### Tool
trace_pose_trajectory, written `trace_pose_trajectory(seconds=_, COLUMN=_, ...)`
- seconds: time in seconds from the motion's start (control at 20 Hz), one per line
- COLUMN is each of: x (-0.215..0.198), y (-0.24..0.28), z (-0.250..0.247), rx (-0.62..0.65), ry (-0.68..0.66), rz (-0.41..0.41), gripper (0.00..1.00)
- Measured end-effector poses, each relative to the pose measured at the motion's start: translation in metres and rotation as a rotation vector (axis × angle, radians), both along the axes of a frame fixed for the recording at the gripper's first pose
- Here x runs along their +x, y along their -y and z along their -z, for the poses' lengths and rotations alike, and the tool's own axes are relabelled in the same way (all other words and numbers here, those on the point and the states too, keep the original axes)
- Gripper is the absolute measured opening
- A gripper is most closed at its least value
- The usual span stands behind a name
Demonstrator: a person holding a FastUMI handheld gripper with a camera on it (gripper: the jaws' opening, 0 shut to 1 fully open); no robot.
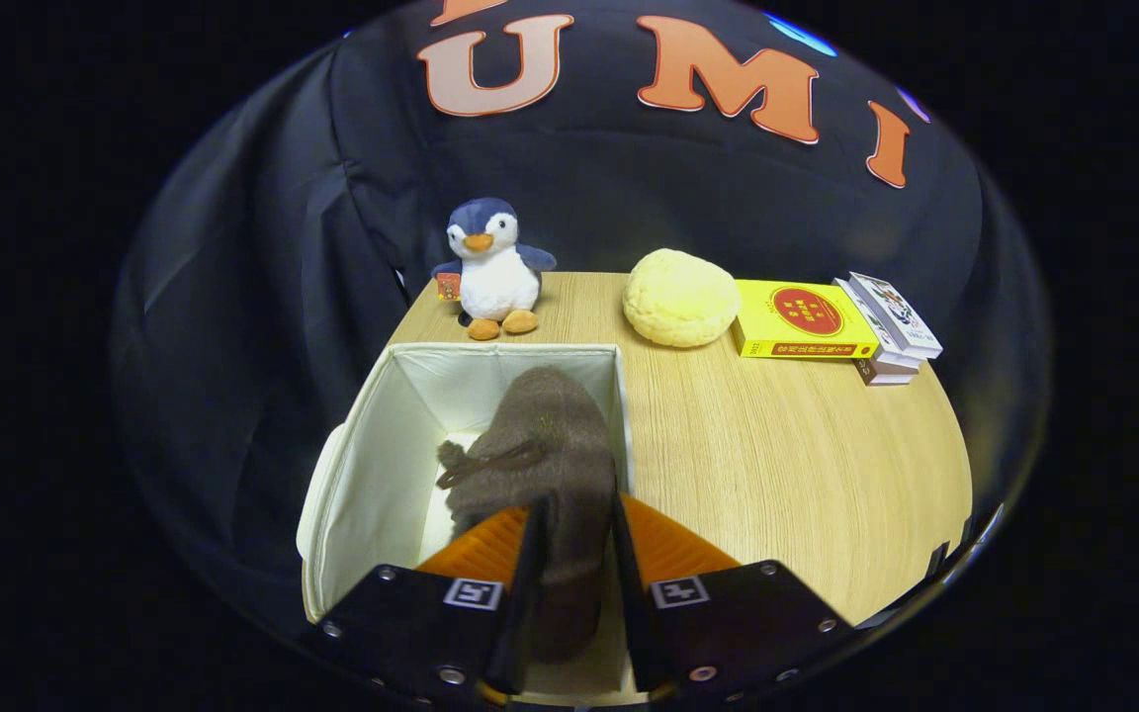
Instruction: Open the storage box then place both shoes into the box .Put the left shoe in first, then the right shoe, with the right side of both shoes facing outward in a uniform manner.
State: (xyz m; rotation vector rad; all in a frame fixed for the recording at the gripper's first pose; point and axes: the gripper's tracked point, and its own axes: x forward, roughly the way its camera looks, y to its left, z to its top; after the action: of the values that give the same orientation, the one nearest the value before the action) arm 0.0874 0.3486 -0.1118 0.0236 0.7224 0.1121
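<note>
An open cream fabric storage box [382, 435] stands on the wooden table just ahead of me, its lid hanging down at its left side. A brown fuzzy shoe [545, 445] with a dark lace bow sits inside the box, along its right wall, toe pointing away from me. My gripper [574, 524] is over the box and both fingers press on the heel part of the shoe, one on each side. The part of the shoe between and below the fingers is hidden.
Beyond the box, a plush penguin [492, 269] stands at the table's far edge. To its right lie a round yellow cushion-like bun [680, 297], a yellow book [799, 319] and a small stack of card boxes [891, 324]. Bare wooden table [777, 455] lies right of the box.
</note>
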Motion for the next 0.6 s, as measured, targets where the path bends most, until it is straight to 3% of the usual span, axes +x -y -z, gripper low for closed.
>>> trace_pose_trajectory(seconds=0.1, x=0.0, y=0.007, z=-0.017, rx=0.005, ry=0.035, rz=-0.005, gripper=0.66)
trace_pose_trajectory(seconds=0.15, x=0.001, y=0.013, z=-0.024, rx=0.002, ry=0.051, rz=-0.005, gripper=0.73)
trace_pose_trajectory(seconds=0.45, x=-0.004, y=0.064, z=-0.069, rx=0.014, ry=0.141, rz=0.051, gripper=0.98)
trace_pose_trajectory(seconds=0.6, x=-0.009, y=0.099, z=-0.097, rx=0.017, ry=0.212, rz=0.074, gripper=0.98)
